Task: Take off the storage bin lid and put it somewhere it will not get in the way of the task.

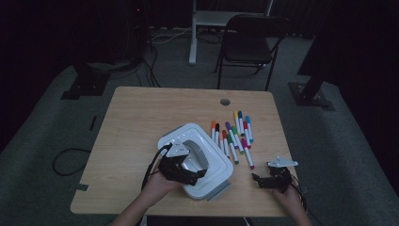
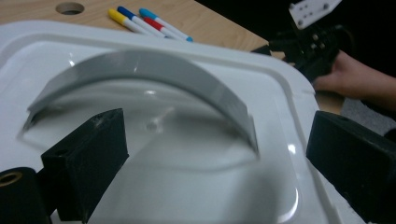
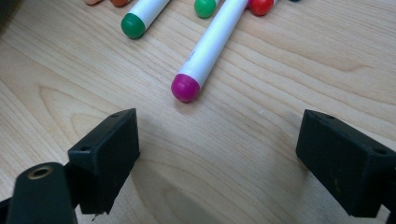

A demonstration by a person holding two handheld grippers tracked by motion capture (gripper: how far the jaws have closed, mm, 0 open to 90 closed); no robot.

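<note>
One stiff, likely slippery white lid (image 1: 197,160) near the table's front edge; left gripper (image 2: 210,154) gapes around its grey handle (image 2: 154,70); grasp there.

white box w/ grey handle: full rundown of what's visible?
The white box is a squarish, rounded-corner container of glossy plastic by the look, sitting turned at an angle on the wooden table, near the front edge, left of the loose markers. Its lid has a raised rim and a dished centre spanned by an arched grey handle. The lid looks shut. The left gripper hovers over it, jaws open astride the handle's near side; contact can't be confirmed.
</note>
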